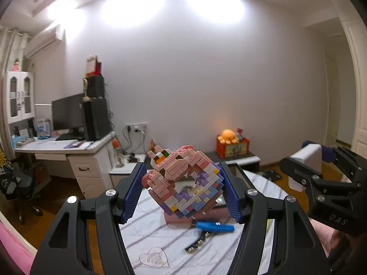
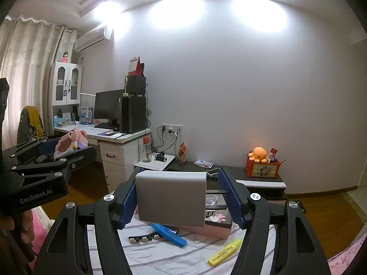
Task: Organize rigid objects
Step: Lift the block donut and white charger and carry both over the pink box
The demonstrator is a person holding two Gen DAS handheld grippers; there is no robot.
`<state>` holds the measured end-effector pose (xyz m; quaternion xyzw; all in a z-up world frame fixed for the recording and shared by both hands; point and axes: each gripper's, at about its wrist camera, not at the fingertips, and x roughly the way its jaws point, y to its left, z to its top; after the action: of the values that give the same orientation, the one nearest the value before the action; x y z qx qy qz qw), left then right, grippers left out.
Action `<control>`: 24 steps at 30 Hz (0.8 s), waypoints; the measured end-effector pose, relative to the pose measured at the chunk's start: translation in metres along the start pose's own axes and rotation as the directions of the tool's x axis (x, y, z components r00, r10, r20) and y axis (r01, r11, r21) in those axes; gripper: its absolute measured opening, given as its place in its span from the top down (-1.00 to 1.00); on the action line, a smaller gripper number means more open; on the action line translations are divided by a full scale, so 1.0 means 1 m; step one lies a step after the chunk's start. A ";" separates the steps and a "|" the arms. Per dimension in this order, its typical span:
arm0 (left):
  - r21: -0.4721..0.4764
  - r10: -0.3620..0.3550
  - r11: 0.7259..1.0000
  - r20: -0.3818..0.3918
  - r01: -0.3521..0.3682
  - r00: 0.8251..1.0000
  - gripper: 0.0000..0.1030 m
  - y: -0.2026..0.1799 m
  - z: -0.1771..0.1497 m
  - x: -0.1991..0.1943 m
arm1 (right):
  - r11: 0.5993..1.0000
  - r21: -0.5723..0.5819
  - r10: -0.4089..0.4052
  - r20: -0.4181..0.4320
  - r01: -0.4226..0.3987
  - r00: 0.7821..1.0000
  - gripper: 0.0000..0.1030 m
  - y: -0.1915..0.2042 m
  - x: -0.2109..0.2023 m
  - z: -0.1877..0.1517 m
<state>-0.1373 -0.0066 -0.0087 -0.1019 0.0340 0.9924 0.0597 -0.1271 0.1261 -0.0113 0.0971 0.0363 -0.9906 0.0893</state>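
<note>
A pink and purple building-block model (image 1: 183, 183) hangs tilted in the air, and my left gripper (image 1: 182, 171) is shut on it with a blue pad on each side. From the right wrist view the same model (image 2: 71, 142) shows at the left in the left gripper (image 2: 68, 153). My right gripper (image 2: 180, 183) is shut on a flat pale grey box (image 2: 172, 199) held up off the surface. The left wrist view shows that box (image 1: 307, 160) at the right edge, in the right gripper (image 1: 325, 160). Both grippers point almost level across the room.
Below lies a striped cloth (image 2: 160, 259) with a blue pen-like tool (image 2: 169, 231), a beaded hair clip (image 2: 143, 238), a yellow highlighter (image 2: 224, 252) and a pink box (image 2: 206, 231). Beyond are a low dark shelf (image 2: 240, 174) with an orange plush (image 2: 258, 153) and a desk (image 2: 119, 137) with a monitor.
</note>
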 end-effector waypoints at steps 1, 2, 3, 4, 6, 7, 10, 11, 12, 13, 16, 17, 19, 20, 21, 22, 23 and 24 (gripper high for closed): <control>0.004 0.000 1.000 0.001 0.000 1.000 -0.25 0.000 0.002 0.000 | 1.000 -0.003 -0.002 0.005 0.002 1.000 -0.31 0.000 -0.001 0.002; 0.008 -0.001 1.000 0.003 0.001 1.000 -0.25 0.000 0.004 0.001 | 1.000 -0.004 -0.005 0.013 0.005 1.000 -0.31 0.000 -0.003 0.003; 0.007 0.004 1.000 0.008 -0.004 1.000 -0.25 0.000 0.005 0.002 | 1.000 -0.006 -0.004 0.013 0.004 1.000 -0.31 0.000 -0.003 0.005; 0.008 0.005 1.000 0.011 -0.005 1.000 -0.25 -0.001 0.006 0.001 | 1.000 -0.006 -0.003 0.014 0.003 1.000 -0.31 0.000 -0.003 0.007; 0.008 0.001 1.000 0.015 -0.001 1.000 -0.25 -0.003 0.008 0.001 | 1.000 -0.008 -0.007 0.019 0.007 1.000 -0.31 -0.001 -0.001 0.009; 0.008 0.003 1.000 0.018 -0.003 1.000 -0.25 -0.002 0.009 0.003 | 1.000 -0.008 -0.005 0.021 0.005 1.000 -0.31 -0.002 0.000 0.010; 0.012 0.005 1.000 0.020 -0.005 1.000 -0.25 -0.004 0.012 0.009 | 1.000 -0.008 -0.005 0.022 0.005 1.000 -0.31 -0.003 0.003 0.011; 0.009 0.007 1.000 0.023 -0.008 1.000 -0.25 -0.005 0.012 0.010 | 1.000 -0.008 -0.006 0.022 0.006 1.000 -0.31 -0.004 0.005 0.012; 0.015 0.001 1.000 0.021 -0.001 1.000 -0.25 -0.006 0.014 0.013 | 1.000 -0.009 -0.006 0.020 0.006 1.000 -0.31 -0.004 0.007 0.012; 0.016 0.001 1.000 0.023 -0.001 1.000 -0.25 -0.007 0.015 0.016 | 1.000 -0.010 -0.005 0.017 0.005 1.000 -0.31 -0.005 0.009 0.012; 0.025 -0.003 1.000 0.016 0.002 1.000 -0.25 -0.009 0.017 0.027 | 1.000 -0.009 -0.004 0.010 0.004 1.000 -0.31 -0.007 0.016 0.013; 0.027 -0.003 1.000 0.009 0.003 1.000 -0.25 -0.010 0.017 0.033 | 1.000 -0.007 -0.005 0.009 0.005 1.000 -0.31 -0.009 0.019 0.013; 0.034 -0.008 0.999 -0.002 0.008 1.000 -0.25 -0.010 0.016 0.043 | 1.000 -0.004 -0.004 -0.003 0.004 1.000 -0.31 -0.013 0.028 0.012; 0.038 -0.009 0.999 -0.008 0.009 1.000 -0.25 -0.010 0.015 0.050 | 1.000 -0.001 -0.003 -0.008 0.003 1.000 -0.31 -0.015 0.032 0.012; 0.040 -0.009 0.999 -0.014 0.010 1.000 -0.25 -0.010 0.015 0.054 | 1.000 0.002 -0.005 -0.015 0.005 1.000 -0.31 -0.016 0.037 0.011; 0.042 -0.008 0.999 -0.020 0.009 1.000 -0.25 -0.011 0.015 0.059 | 1.000 0.004 -0.003 -0.024 0.004 1.000 -0.31 -0.018 0.042 0.009; 0.044 -0.010 0.999 -0.029 0.011 1.000 -0.25 -0.013 0.014 0.064 | 1.000 0.007 -0.002 -0.029 0.002 1.000 -0.31 -0.021 0.047 0.007; 0.046 -0.010 0.999 -0.036 0.012 0.999 -0.25 -0.013 0.014 0.070 | 1.000 0.010 -0.002 -0.034 0.002 0.999 -0.31 -0.023 0.051 0.006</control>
<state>-0.2065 0.0148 -0.0103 -0.1184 0.0573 0.9890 0.0669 -0.1814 0.1397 -0.0143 0.1144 0.0328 -0.9890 0.0873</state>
